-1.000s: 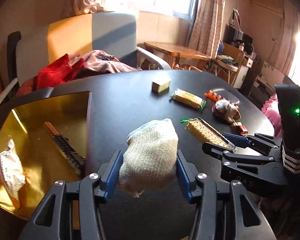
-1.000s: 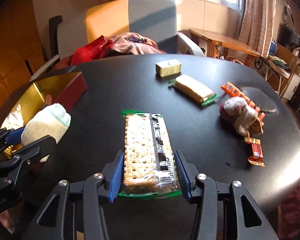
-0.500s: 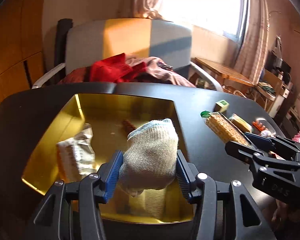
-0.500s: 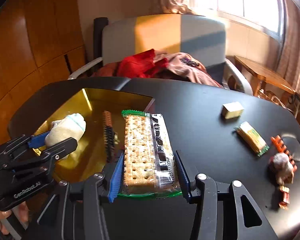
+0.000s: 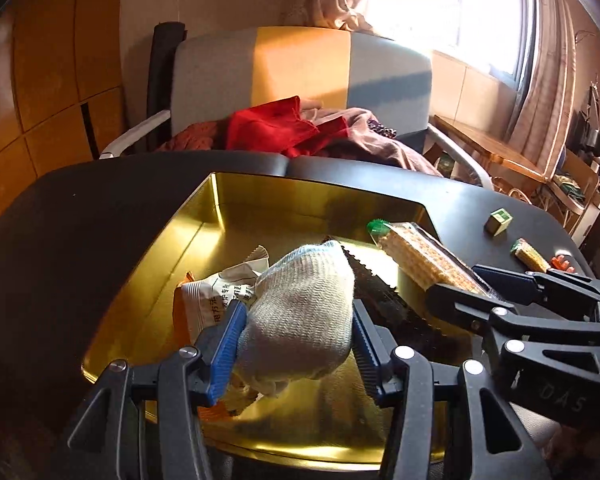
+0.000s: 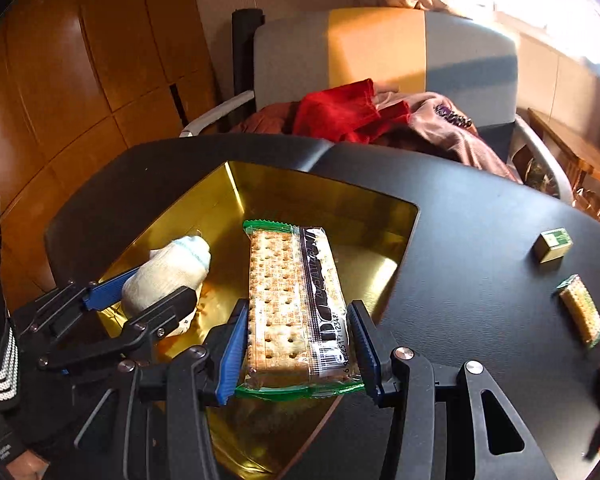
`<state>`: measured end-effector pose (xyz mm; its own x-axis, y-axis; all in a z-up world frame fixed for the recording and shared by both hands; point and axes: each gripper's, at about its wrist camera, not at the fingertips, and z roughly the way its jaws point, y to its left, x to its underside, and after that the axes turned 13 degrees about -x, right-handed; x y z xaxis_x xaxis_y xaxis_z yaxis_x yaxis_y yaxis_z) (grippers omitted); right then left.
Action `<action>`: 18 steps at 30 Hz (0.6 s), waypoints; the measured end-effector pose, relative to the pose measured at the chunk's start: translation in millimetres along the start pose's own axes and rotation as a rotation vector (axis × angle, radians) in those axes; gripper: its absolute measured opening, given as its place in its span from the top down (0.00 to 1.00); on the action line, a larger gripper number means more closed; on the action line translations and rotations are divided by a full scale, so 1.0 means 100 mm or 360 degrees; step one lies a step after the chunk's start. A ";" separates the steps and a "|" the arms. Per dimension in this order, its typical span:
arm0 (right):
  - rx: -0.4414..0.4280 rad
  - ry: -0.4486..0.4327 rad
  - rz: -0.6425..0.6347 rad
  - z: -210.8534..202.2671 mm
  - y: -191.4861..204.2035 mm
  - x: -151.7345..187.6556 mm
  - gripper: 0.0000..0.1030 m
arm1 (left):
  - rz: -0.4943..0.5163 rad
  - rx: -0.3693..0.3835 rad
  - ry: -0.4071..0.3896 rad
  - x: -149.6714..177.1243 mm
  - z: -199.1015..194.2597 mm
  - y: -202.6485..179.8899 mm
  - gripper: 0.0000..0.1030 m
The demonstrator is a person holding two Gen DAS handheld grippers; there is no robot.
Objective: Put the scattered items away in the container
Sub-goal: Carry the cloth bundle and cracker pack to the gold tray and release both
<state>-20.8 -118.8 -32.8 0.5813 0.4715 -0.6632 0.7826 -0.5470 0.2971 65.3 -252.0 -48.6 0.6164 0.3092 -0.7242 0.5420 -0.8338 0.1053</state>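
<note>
A second ago both tools were out over the black worktop (image 6: pixel 480 240); now each hangs over the shallow gold metal tray (image 5: pixel 300 196), so both loads have reached the container and, by my judgement, only letting go remains for them. The left tool (image 5: pixel 296 340) is closed on a rolled cream knitted sock (image 5: pixel 300 312), held above the tray's near half, over a white printed sachet (image 5: pixel 224 292) and a dark toothed strip (image 5: pixel 384 300) already lying inside. The right tool (image 6: pixel 298 344) is clamped on a clear-wrapped cracker packet with green ends (image 6: pixel 296 300), which points toward the tray's far wall, tilted slightly down. Right of the tray, a small green-and-tan box (image 6: pixel 552 245) and a smaller cracker pack (image 6: pixel 582 310) lie scattered on the worktop, so more tidying is left.
</note>
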 end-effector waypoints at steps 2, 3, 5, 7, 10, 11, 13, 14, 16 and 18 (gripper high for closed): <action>0.0003 0.0030 0.0009 0.09 -0.01 -0.01 0.52 | -0.0001 -0.0015 0.0003 -0.03 0.04 0.02 0.49; 0.0003 0.0042 0.0009 0.12 -0.01 -0.01 0.52 | 0.0001 -0.0022 0.0007 -0.05 0.06 0.03 0.49; 0.0013 0.0061 0.0002 0.17 0.00 0.00 0.52 | 0.0004 -0.0027 0.0014 -0.07 0.10 0.05 0.49; 0.0014 0.0073 0.0004 0.21 0.00 0.00 0.52 | 0.0005 -0.0026 0.0020 -0.08 0.12 0.06 0.49; 0.0014 0.0085 0.0009 0.23 0.01 0.01 0.51 | 0.0006 -0.0025 0.0030 -0.09 0.16 0.08 0.49; 0.0014 0.0089 0.0010 0.23 0.01 0.01 0.51 | 0.0005 -0.0024 0.0034 -0.10 0.17 0.09 0.49; 0.0013 0.0087 0.0016 0.23 0.01 0.02 0.51 | -0.0010 0.0003 0.0051 -0.08 0.18 0.10 0.49; 0.0012 0.0085 0.0019 0.23 0.01 0.02 0.51 | -0.0019 0.0018 0.0059 -0.07 0.18 0.11 0.48; 0.0020 0.0082 0.0011 0.22 0.01 0.02 0.51 | -0.0028 0.0006 0.0059 -0.06 0.17 0.12 0.48; 0.0030 0.0080 -0.0004 0.21 0.03 0.03 0.51 | -0.0039 0.0023 0.0063 -0.04 0.16 0.13 0.48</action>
<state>-21.8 -133.4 -48.1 0.5900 0.5068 -0.6285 0.7801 -0.5586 0.2818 60.7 -271.5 -55.1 0.6254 0.3470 -0.6988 0.5490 -0.8321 0.0781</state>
